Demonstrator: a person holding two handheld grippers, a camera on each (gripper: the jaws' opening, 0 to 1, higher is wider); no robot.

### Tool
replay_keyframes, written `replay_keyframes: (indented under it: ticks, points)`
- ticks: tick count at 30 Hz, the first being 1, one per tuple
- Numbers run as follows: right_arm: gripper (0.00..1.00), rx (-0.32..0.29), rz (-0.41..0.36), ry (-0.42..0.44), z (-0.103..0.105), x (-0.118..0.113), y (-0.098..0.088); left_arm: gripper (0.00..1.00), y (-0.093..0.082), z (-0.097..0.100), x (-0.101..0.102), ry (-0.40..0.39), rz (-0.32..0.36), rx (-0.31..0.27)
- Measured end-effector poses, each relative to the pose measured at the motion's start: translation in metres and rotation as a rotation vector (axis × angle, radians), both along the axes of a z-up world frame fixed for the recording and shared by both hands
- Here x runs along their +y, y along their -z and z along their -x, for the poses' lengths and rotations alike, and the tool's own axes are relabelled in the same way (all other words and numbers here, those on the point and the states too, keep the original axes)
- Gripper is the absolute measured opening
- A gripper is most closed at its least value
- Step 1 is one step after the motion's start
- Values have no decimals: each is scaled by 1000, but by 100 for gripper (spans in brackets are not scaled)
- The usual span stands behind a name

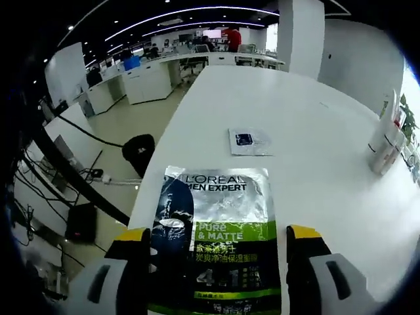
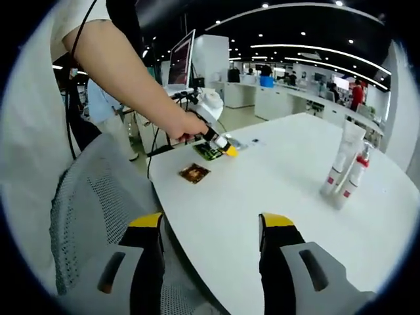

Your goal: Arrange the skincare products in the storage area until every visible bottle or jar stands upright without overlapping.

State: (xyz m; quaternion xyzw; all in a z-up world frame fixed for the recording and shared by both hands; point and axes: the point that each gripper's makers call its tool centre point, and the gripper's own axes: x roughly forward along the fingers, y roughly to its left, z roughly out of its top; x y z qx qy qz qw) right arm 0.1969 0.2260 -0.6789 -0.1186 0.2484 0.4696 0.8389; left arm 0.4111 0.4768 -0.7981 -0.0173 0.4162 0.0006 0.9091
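We see our left hand-held gripper (image 1: 216, 262) spread wide around a flat L'Oreal sachet (image 1: 215, 236) lying on the bench (image 1: 315, 164); right hand-held gripper (image 2: 210, 252) released, empty; two tubes (image 2: 346, 164) stand upright nearby; the sachet looks light, floppy, slippery; we'd pinch its edge.

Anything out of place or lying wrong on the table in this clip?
Three flat items lie on the white table: a L'Oreal sachet between the left gripper's open jaws, a small clear packet beyond it, a brown sachet. The two white tubes stand upright, close together.
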Motion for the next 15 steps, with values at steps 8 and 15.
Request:
replay_keyframes:
  ticks: [8, 15]
  points:
    - [54, 19, 0, -14, 3, 2, 2, 85, 9, 3, 4, 9, 5, 12]
    - [50, -5, 34, -54, 8, 4, 5, 68, 7, 4, -1, 30, 7, 30]
